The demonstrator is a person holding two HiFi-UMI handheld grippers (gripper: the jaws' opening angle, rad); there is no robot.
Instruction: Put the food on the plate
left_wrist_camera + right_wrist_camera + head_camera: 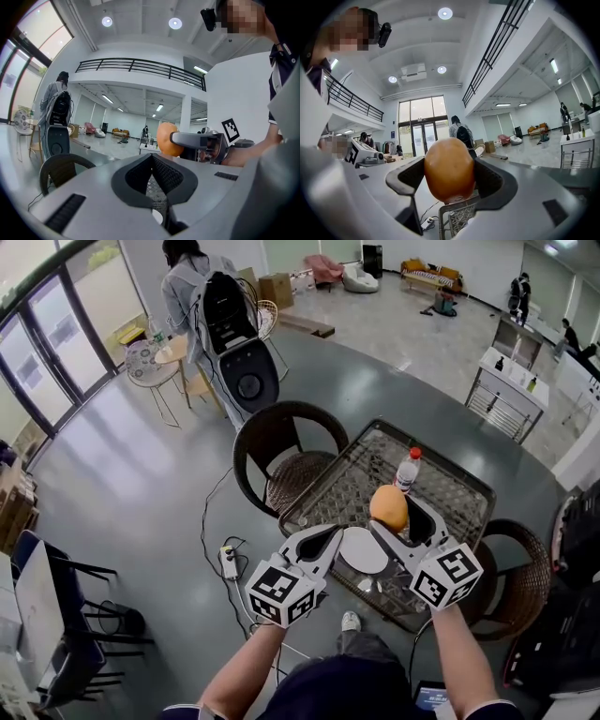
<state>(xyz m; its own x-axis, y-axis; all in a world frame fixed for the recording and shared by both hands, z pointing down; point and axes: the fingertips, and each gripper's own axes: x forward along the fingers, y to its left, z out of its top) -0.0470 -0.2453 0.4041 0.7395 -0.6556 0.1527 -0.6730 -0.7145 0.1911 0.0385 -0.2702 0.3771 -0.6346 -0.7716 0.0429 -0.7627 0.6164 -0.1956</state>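
The right gripper [401, 517] clamps the orange food [388, 507] near the white plate [362, 551]; the left gripper [326, 538] has its 2 jaws pressed together, empty.

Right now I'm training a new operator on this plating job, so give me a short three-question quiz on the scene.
1. What does the right gripper grip? A nothing; B the round orange food; C a fork.
2. True or false: the food is held off the white plate, which lies on the table.
3. Fill in: the left gripper has its fingers ___, with nothing between them.
Key: 1 B; 2 true; 3 shut.
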